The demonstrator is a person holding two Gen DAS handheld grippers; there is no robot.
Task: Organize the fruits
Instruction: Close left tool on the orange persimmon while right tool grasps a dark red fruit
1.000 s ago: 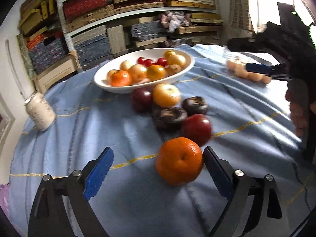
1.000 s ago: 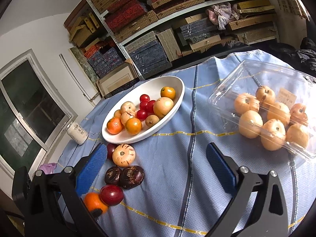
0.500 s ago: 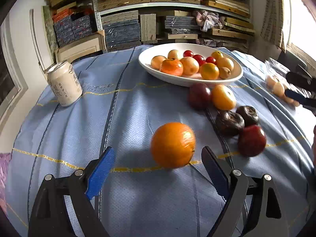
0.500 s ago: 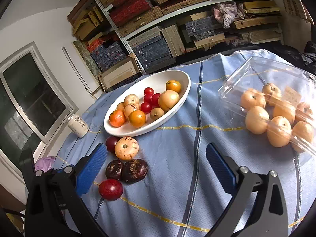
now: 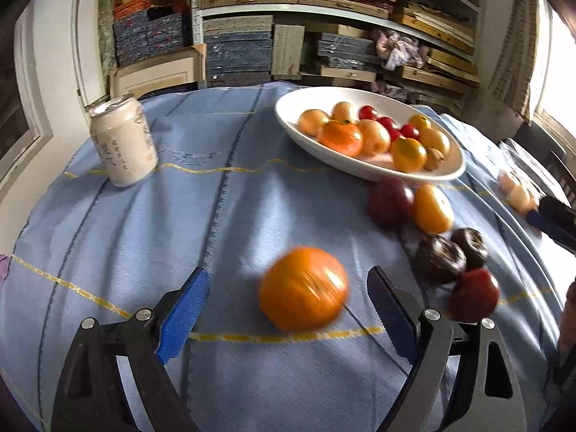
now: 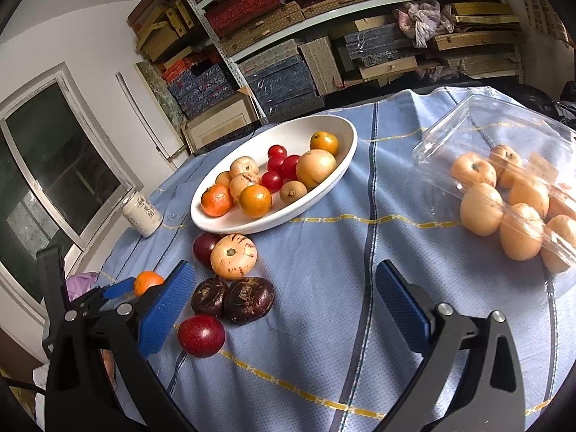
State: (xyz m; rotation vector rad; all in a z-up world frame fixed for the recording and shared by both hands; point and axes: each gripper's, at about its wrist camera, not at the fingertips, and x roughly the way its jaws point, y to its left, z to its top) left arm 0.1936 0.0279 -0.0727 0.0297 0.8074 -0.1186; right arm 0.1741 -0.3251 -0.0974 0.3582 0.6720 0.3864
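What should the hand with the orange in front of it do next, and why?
Probably ease the left gripper forward and close on the orange. The jaws stand wide open on either side of the orange without touching it, and it lies loose on the blue cloth, outside the white bowl.

The cloth (image 6: 324, 273) is blue woven fabric, matt, with a fine dotted texture. The bowl (image 6: 345, 136) looks like glossy white ceramic. The box (image 6: 478, 122) is clear, shiny plastic — creased. The can (image 5: 122, 144) has a matt pale wrap and a metal top. Pads (image 5: 183, 311) are ridged blue — on matt black frames.
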